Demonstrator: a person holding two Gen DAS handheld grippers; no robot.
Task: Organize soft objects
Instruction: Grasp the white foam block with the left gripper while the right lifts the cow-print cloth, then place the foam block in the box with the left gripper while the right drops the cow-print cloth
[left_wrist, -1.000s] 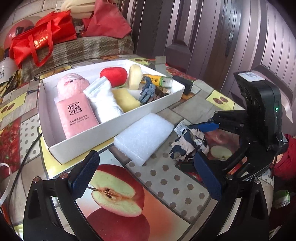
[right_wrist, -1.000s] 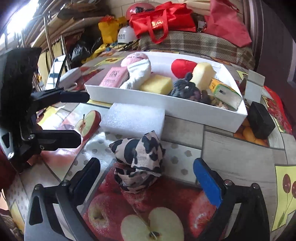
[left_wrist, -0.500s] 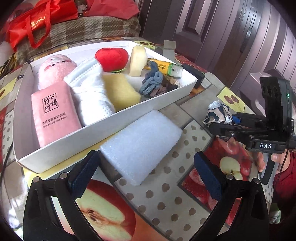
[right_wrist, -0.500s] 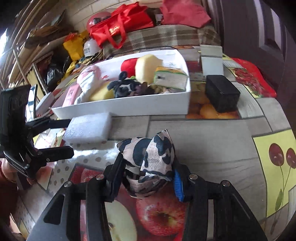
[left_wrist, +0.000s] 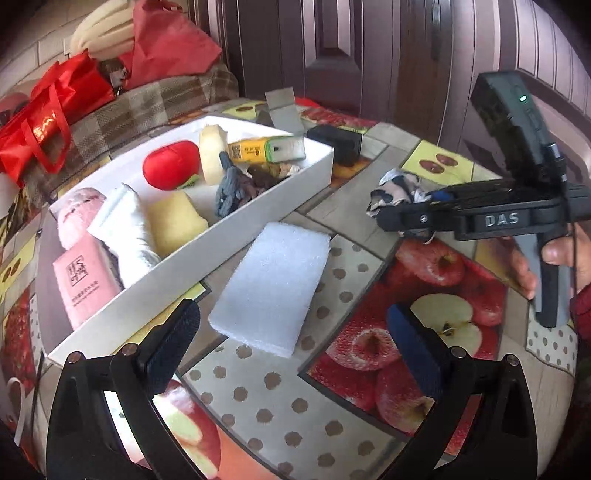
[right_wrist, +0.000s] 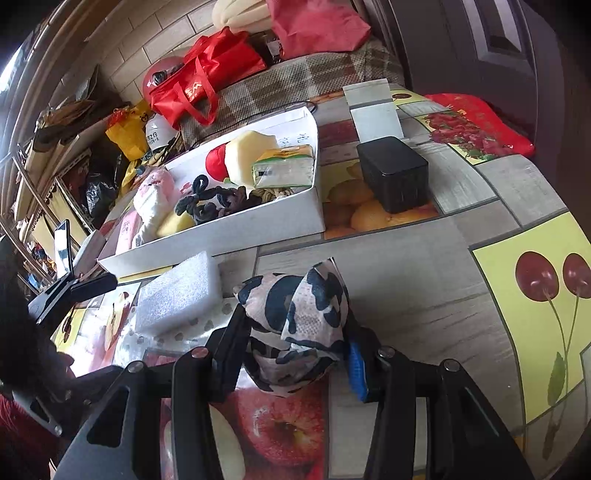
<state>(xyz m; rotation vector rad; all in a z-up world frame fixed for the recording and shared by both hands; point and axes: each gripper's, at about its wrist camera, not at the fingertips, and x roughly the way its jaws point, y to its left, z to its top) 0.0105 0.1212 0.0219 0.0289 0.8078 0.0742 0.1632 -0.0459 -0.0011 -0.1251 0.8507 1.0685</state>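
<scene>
White cardboard tray, already crowded with soft goods, sits on the fruit-print table, the largest thing in the scene. Just beside its near wall lies a white foam block — light, springy, likely to dent under a hard pinch; best taken across its narrow width, mid-length. The left gripper hangs over it, jaws spread wide, nothing between them. Smallest is the spotted cloth pouch — limp, squashy, no fixed shape — squeezed at its middle in the right gripper, off the tray's right end; a loose fold could slip free.
</scene>
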